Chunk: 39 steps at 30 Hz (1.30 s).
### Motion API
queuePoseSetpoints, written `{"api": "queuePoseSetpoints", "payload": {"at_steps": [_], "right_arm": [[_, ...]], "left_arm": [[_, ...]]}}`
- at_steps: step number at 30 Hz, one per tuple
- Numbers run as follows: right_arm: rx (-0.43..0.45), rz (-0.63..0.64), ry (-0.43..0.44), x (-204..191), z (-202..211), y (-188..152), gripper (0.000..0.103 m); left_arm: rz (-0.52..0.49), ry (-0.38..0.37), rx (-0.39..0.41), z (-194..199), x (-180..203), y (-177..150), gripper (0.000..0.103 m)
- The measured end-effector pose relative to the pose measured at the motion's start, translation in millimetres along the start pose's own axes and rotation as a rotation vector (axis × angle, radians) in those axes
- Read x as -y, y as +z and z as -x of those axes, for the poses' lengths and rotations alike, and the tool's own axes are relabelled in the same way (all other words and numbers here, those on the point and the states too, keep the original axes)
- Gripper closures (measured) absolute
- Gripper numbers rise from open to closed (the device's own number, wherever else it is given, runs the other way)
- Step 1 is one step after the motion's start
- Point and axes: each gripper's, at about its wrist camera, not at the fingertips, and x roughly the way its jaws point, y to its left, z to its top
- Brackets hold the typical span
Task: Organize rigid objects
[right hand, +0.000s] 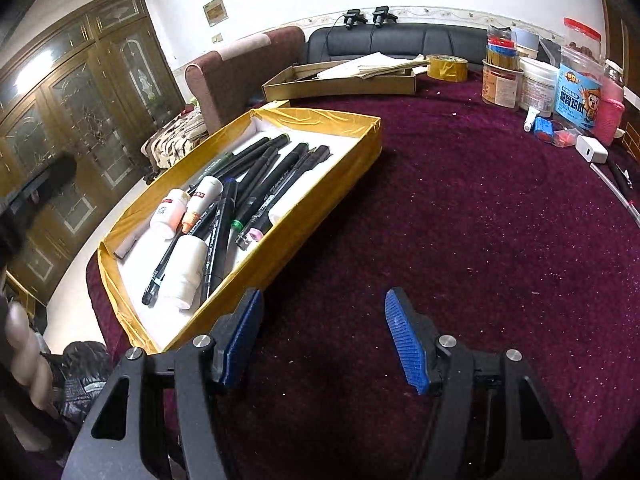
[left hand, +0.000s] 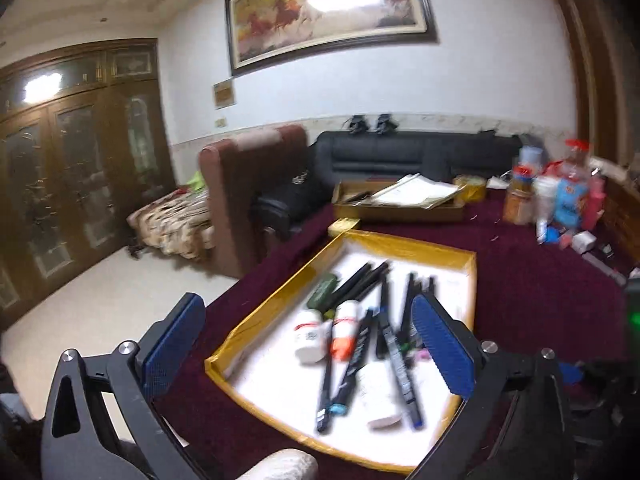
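A yellow-rimmed tray (left hand: 400, 240) (right hand: 320, 114) with a white floor lies on the dark red tablecloth. It holds several black markers (left hand: 360, 276) (right hand: 280, 168), small white bottles (left hand: 310, 336) (right hand: 170, 212) and a larger white bottle (right hand: 182, 272). My left gripper (left hand: 308, 340) hovers over the near end of the tray, open wide, with nothing gripped between its blue pads (left hand: 440, 344). My right gripper (right hand: 324, 332) is open over bare cloth just right of the tray's near corner, and nothing lies between its fingers.
A flat cardboard box with papers (right hand: 340, 80) (left hand: 400, 208) sits at the table's far side beside a tape roll (right hand: 446, 66). Jars, tubs and a white charger (right hand: 592, 152) crowd the far right. The table edge runs left of the tray; a sofa (right hand: 400, 40) stands behind.
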Motion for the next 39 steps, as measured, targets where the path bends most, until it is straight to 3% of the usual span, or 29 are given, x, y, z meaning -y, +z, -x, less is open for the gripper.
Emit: {"api": "queuePoseSetpoints", "payload": {"at_steps": [6,15,39], "right_arm": [[-0.003,0.029,-0.019,-0.1,5.3,0.1,0.044],[-0.060,0.089,-0.006,-19.2,-6.2,1.0,0.044],[-0.111,0.111,0.013,-14.5,-18.3,1.1,0.044]], "left_arm": [[0.066,-0.052,-0.038,-6.0,-3.3,10.0,0.000],[0.060,-0.026,-0.084,-13.0,4.7,9.9,0.000],[0.027,-0.021,-0.160,-37.6,31.7,6.3,0.000]]}}
